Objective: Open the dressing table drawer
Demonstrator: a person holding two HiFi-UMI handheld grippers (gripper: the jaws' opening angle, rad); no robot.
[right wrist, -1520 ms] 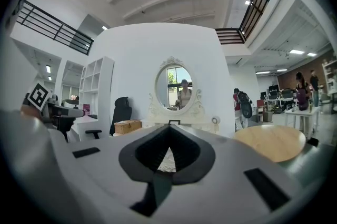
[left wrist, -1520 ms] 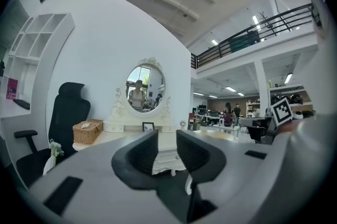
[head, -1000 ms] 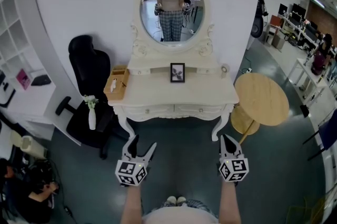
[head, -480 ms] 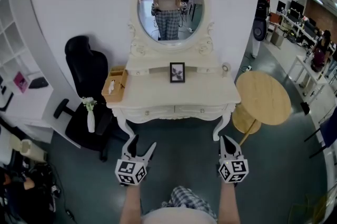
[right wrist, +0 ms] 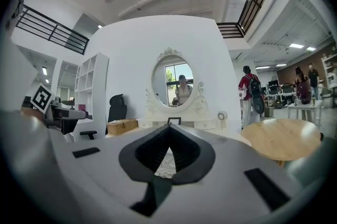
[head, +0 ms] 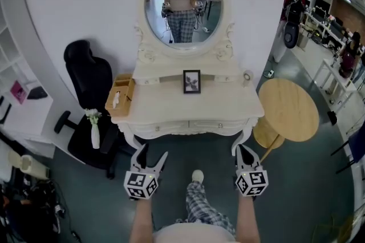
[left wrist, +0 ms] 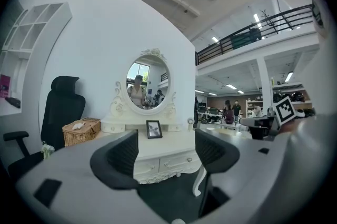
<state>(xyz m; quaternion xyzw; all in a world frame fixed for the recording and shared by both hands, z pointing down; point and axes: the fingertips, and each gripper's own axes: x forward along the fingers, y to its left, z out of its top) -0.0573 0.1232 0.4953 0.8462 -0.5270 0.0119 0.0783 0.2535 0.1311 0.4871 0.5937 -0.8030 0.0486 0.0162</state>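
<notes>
The two drawers sit shut under the front edge of the dressing table's worktop, facing the person. The left gripper hangs low, short of that edge, jaws spread and empty, probably readied for a grasp on a drawer front. The right gripper, pinched together on nothing, is level with it, apparently idle. Neither touches the table.

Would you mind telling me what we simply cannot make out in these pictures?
What the drawers hold: both fronts are shut, head view.
Image in the photo frame: too small in every view.
The white item in the wicker basket: too small to identify, head view.
Drawer fronts, right gripper view: mostly hidden behind the right gripper and its closed jaws.
</notes>
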